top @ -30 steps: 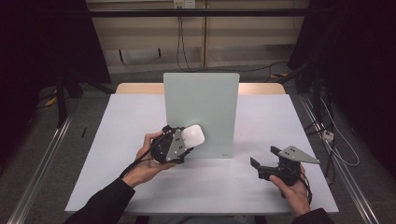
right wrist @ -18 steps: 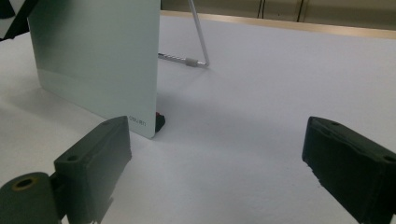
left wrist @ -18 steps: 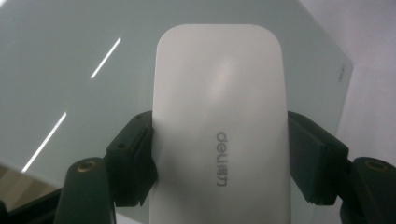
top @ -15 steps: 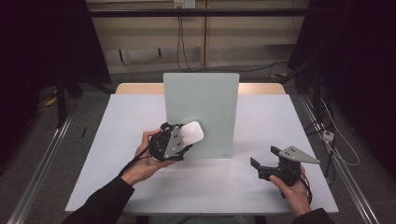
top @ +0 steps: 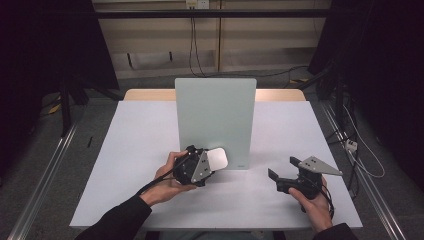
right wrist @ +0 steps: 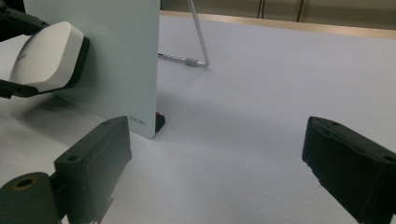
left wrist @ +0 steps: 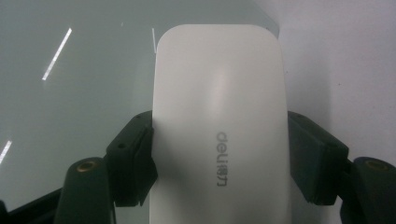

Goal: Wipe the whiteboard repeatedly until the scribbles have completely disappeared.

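A person is sitting at a white tabletop (top: 125, 165), holding a gripper in each hand. The left gripper (top: 200, 167) is clamped on a white whiteboard eraser (top: 218, 159), its two black jaws pressing on the eraser's long sides, as the left gripper view shows close up (left wrist: 219, 135). An upright pale green glass board (top: 215, 120) is standing on a wire stand (right wrist: 198, 42) at the middle of the tabletop. Compared with a second ago, the left hand (top: 167, 182) is carrying the eraser lower down the face of the board, so that it is now sitting near the board's bottom edge, towards the left of its face; the grip on the eraser is unchanged. Whether the eraser's dark felt underside is actually touching the glass is hard to tell, though in the right gripper view it is lying very close against it (right wrist: 46, 56). This is reading as a downward wiping stroke nearing its end. The right gripper (top: 290, 179) is resting low at the right of the tabletop, well apart from the board, with its jaws wide open and nothing between them.
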`<state>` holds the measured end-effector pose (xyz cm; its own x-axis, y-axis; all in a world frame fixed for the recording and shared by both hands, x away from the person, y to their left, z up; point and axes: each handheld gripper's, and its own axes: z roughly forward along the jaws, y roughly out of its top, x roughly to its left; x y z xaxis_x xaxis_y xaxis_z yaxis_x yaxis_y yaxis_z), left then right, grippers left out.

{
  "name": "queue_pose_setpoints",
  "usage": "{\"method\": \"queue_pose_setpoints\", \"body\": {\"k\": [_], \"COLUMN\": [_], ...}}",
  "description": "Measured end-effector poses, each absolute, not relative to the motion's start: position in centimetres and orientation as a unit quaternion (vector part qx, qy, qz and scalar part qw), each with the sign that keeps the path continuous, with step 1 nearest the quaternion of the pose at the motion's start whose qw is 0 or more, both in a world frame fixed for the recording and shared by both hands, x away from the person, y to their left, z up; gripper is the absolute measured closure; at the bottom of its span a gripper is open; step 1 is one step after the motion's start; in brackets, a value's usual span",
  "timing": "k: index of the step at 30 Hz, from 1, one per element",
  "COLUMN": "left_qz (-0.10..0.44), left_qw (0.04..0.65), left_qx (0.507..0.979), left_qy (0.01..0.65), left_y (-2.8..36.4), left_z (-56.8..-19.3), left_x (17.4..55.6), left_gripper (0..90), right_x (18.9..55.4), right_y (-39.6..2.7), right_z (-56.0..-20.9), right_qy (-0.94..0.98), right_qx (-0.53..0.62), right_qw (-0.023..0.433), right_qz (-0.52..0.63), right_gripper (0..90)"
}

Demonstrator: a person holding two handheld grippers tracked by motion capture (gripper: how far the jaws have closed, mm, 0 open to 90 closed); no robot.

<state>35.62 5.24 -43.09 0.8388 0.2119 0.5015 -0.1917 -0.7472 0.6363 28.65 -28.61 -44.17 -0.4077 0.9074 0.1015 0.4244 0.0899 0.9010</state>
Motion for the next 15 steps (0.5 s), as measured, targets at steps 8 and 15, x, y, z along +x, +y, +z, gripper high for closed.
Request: {"method": "queue_pose_setpoints", "body": {"k": [8, 15], "left_qz": [0.266, 0.247], "left_qw": [0.37, 0.409], "left_qx": [0.889, 0.876], "left_qy": [0.03, 0.072], "left_y": [5.7, 7.3], "left_z": [-42.9, -41.4], "left_x": [35.8, 35.8], "left_gripper": [31.2, 31.1], "right_x": [28.7, 28.9], "right_y": [-28.6, -28.5], "right_z": [-44.2, -44.2], "right_qy": [0.692, 0.692], "right_qx": [0.482, 0.482], "right_qw": [0.254, 0.254], "right_qz": [0.473, 0.474], "right_gripper": [7.9, 7.9]}}
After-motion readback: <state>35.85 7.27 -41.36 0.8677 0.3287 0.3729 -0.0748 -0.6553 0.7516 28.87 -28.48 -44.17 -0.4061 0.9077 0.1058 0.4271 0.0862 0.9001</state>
